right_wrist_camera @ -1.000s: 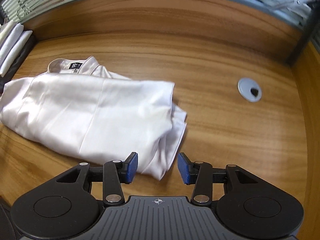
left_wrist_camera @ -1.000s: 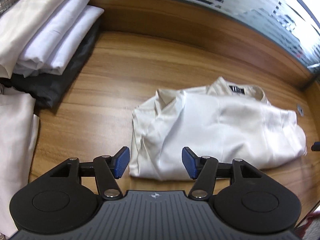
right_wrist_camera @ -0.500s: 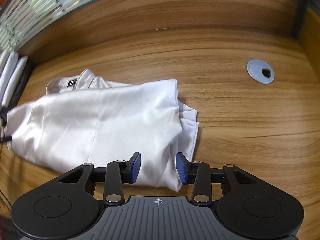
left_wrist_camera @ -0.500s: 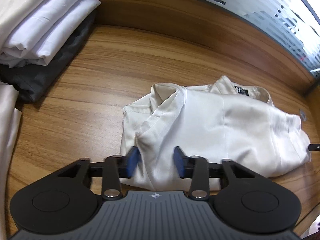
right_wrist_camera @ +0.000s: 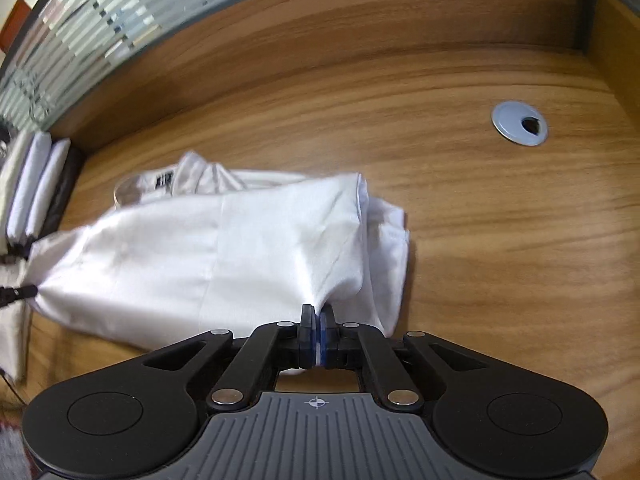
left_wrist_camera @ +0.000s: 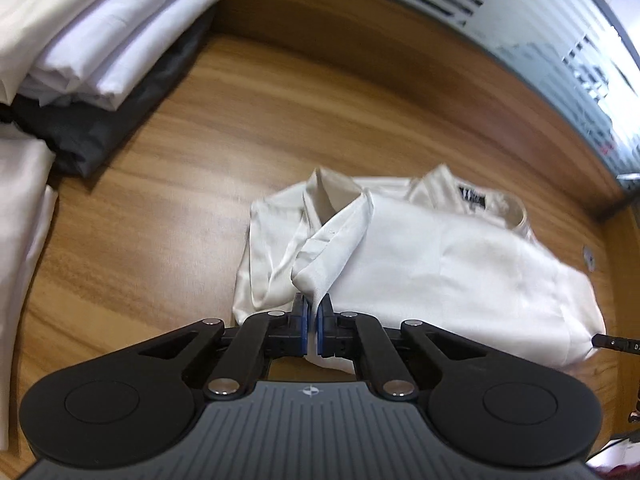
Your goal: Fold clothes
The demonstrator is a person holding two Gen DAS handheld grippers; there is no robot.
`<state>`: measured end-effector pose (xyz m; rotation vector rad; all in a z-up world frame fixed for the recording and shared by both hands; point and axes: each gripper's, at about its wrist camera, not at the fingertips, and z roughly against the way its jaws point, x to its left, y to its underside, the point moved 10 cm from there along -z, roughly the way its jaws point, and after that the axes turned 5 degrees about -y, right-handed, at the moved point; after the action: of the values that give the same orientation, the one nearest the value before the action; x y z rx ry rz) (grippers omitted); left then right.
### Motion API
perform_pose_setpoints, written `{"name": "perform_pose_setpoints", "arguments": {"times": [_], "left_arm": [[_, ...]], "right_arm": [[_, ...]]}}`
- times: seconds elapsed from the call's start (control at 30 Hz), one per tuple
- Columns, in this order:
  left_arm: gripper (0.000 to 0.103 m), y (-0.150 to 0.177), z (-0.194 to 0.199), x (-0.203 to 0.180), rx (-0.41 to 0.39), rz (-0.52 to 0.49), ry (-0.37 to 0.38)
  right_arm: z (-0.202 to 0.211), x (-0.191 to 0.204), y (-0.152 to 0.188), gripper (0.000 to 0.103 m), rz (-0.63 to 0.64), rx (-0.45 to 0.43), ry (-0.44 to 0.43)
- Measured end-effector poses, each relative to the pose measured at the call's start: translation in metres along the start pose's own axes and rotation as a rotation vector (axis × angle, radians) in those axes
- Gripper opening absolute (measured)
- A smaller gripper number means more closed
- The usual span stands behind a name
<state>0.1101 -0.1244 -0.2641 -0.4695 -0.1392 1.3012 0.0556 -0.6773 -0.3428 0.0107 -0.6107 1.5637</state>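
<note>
Jaws of both grippers pinch the white shirt's (left_wrist_camera: 440, 264) near edge; bare desk (right_wrist_camera: 480, 240) beyond.

I count one cream satin shirt (left_wrist_camera: 440, 264) on the wooden desk (left_wrist_camera: 168, 208), one round grey cable grommet (right_wrist_camera: 519, 123), and perhaps five folded garments stacked (left_wrist_camera: 100, 48).

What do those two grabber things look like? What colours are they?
Each hand-held gripper, left and right, looks the same: two flat black arms with rounded bases, joined by shiny silver pins. The fingers end in blue pads. Underneath sits a dark grey ribbed plate with a tiny white crosshair mark. No cables, hands or sleeves show.
</note>
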Motion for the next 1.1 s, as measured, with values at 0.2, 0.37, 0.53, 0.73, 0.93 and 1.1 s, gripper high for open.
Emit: {"name": "perform_pose_setpoints", "arguments": {"times": [0.2, 0.37, 0.53, 0.73, 0.93, 1.1], "left_arm": [[0.029, 0.001, 0.000, 0.008, -0.083, 0.024, -0.004], [0.046, -0.020, 0.021, 0.014, -0.165, 0.049, 0.025], [0.047, -0.040, 0.010, 0.014, -0.158, 0.147, 0.062], [0.047, -0.059, -0.024, 0.002, -0.093, 0.215, 0.068], [0.047, -0.068, -0.047, -0.003, -0.044, 0.325, 0.101], [0.006, -0.071, -0.056, 0.003, -0.038, 0.372, 0.104]], "right_arm": [[-0.013, 0.001, 0.013, 0.009, 0.078, 0.034, 0.076], [0.008, 0.002, -0.004, 0.024, 0.115, -0.016, 0.088], [0.020, -0.004, -0.030, 0.031, 0.059, -0.073, 0.079], [0.006, -0.011, -0.062, 0.031, -0.037, -0.107, 0.041], [-0.023, -0.021, -0.081, 0.032, -0.126, -0.106, -0.004], [-0.043, -0.029, -0.085, 0.017, -0.195, -0.090, -0.037]]}}
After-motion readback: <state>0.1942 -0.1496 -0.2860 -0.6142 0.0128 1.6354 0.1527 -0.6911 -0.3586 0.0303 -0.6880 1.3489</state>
